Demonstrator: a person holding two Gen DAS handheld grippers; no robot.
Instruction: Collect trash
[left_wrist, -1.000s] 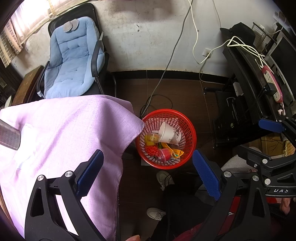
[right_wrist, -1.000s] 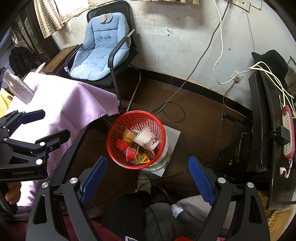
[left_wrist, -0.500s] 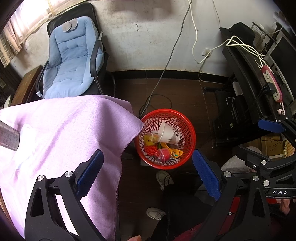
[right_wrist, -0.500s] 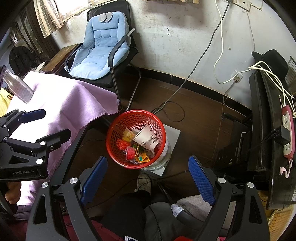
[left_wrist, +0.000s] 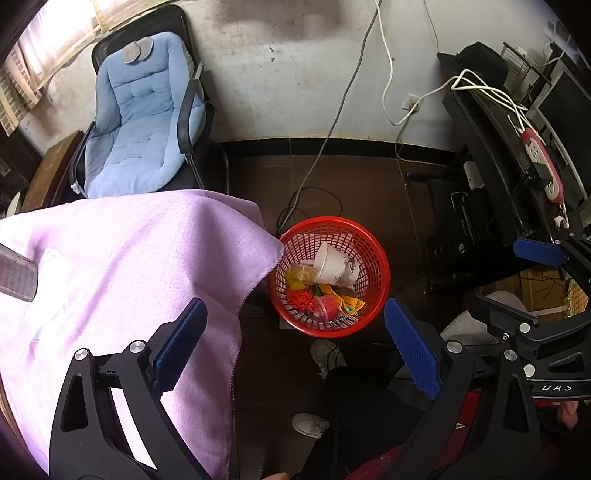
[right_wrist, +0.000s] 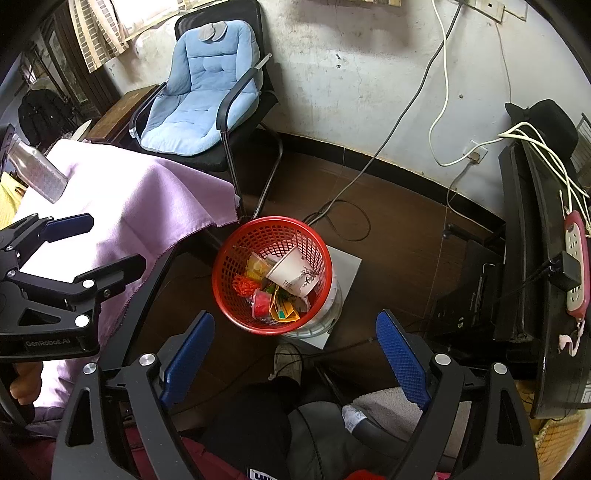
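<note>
A dim room with a dark brown floor (left_wrist: 362, 192) and a stained white wall (left_wrist: 295, 66) across the top of both views, cables trailing down it. In the upper left sits a black chair padded with a light blue cushion (left_wrist: 140, 125). A lilac cloth (left_wrist: 129, 266) covers the table and fills the left of the left wrist view, its corner hanging just beside the red mesh basket (left_wrist: 373, 254).

That basket stands on the floor at frame centre in both views, and the trash is in it: a white paper cup (left_wrist: 334, 266) lying on its side on top, a yellow wrapper (left_wrist: 299, 275), red bits and an orange packet (right_wrist: 284, 308) underneath.

Left gripper (left_wrist: 295, 343) at the bottom of its own view, jaws spread wide, nothing between the 2 blue pads, one pad over the cloth. Right gripper (right_wrist: 295, 349) likewise gaping and empty, framing the basket from below. A clear bottle (right_wrist: 35, 173) lies on the cloth at left. A white shoe (right_wrist: 288, 363) shows just under the basket.
</note>
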